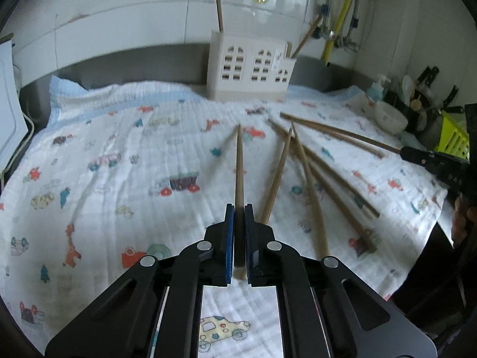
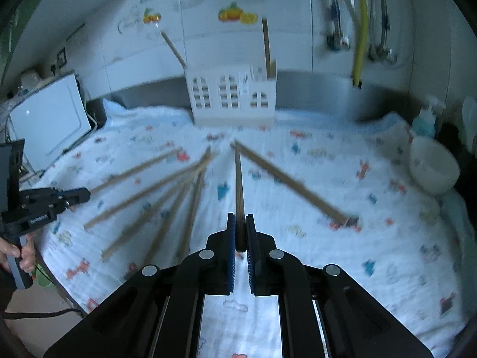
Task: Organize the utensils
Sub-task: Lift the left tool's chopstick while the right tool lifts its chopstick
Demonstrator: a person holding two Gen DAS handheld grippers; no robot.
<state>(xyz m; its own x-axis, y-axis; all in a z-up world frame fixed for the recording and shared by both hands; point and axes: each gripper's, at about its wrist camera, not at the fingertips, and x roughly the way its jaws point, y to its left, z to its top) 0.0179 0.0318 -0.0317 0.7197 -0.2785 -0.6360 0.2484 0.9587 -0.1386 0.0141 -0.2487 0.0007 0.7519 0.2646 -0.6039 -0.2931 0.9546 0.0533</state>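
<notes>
My left gripper is shut on a wooden chopstick that points forward above the cloth. My right gripper is shut on another chopstick, also pointing forward. Several loose chopsticks lie fanned on the cloth; they also show in the right wrist view. A white house-shaped utensil holder stands at the back with chopsticks sticking up at each end; it also shows in the right wrist view. The right gripper shows at the right edge of the left view; the left gripper shows at the left of the right view.
A patterned white cloth covers the counter. A white bowl and a blue soap bottle sit at the right. A white appliance stands at the left. A yellow pipe runs down the tiled wall. A green basket is far right.
</notes>
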